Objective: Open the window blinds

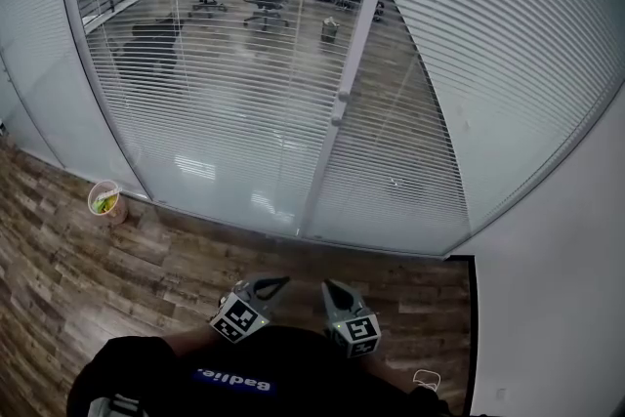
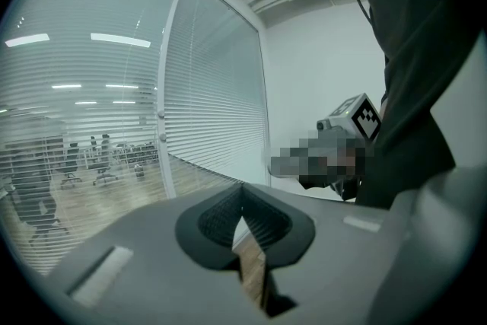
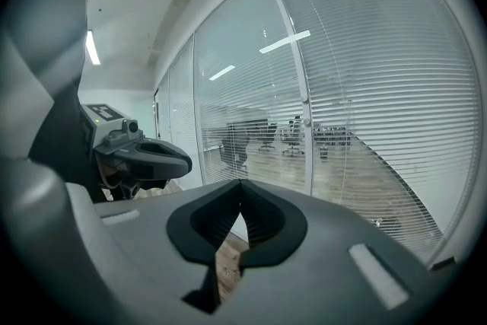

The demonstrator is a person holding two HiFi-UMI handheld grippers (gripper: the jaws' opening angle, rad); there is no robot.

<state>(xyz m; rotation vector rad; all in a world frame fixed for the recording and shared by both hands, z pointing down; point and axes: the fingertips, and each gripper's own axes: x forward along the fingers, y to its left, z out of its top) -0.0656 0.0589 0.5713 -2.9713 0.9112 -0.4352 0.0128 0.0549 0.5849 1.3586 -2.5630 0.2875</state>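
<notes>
White slatted window blinds (image 1: 215,93) hang behind the glass wall ahead; their slats are tilted enough that an office shows through. A second blind panel (image 1: 498,54) is to the right of a white frame post (image 1: 344,93) with a small knob on it. My left gripper (image 1: 282,283) and right gripper (image 1: 328,287) are held low and close to my body, side by side over the wood floor, well short of the glass. Both are shut with nothing in them. The left gripper (image 2: 242,202) and right gripper (image 3: 241,199) show tips touching, with the blinds (image 2: 213,110) (image 3: 358,95) beyond.
A small cup (image 1: 104,200) with something yellow-green in it stands on the wood floor (image 1: 117,278) by the glass at the left. A white wall (image 1: 557,288) closes the right side, with a black strip (image 1: 474,308) along its foot. Office chairs (image 1: 264,5) stand behind the glass.
</notes>
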